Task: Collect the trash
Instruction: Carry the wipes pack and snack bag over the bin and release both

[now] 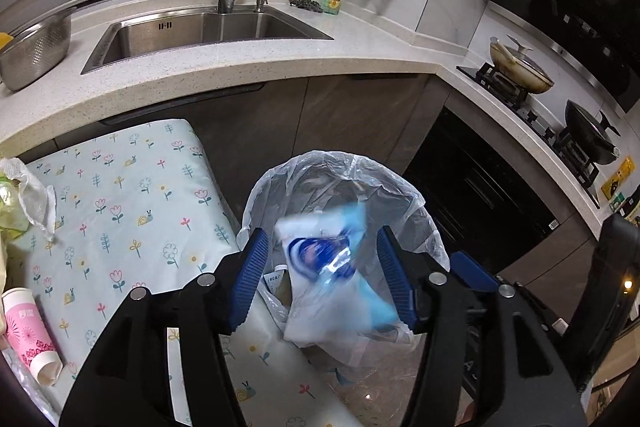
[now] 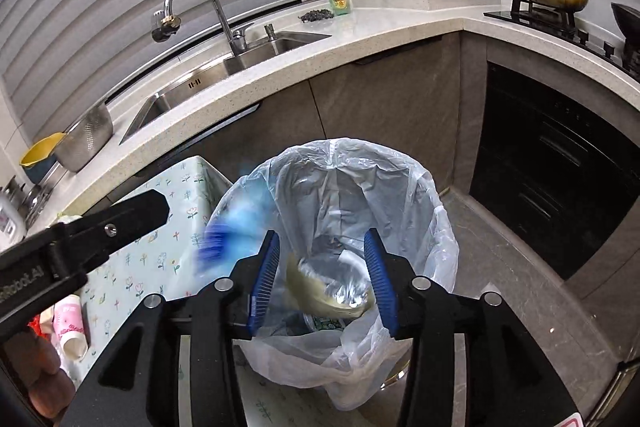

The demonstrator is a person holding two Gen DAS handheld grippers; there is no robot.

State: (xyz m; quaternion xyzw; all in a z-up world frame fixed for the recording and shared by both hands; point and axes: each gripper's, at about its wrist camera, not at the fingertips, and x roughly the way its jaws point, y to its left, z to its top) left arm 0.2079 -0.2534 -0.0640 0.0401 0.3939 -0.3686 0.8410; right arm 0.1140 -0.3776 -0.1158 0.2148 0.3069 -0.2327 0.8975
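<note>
A waste bin lined with a clear plastic bag (image 1: 352,163) (image 2: 360,151) stands on the floor right under both grippers. My left gripper (image 1: 322,231) is open; a blurred white and blue wrapper (image 1: 328,267) hangs loose between its blue pads over the bin's mouth, touching neither pad. My right gripper (image 2: 322,233) is open too, with a blurred beige and clear piece of trash (image 2: 320,291) between its pads, above the bag. In the right wrist view the left gripper's black arm (image 2: 120,219) reaches in from the left, with a blue blur (image 2: 240,219) at the bin's left rim.
A table with a floral cloth (image 1: 120,207) sits left of the bin, bearing a pink paper cup (image 1: 32,335) and crumpled tissue (image 1: 32,195). Behind are the counter with sink (image 1: 200,31), a steel colander (image 1: 36,51), the stove with pans (image 1: 520,67) and a dark oven (image 2: 560,187).
</note>
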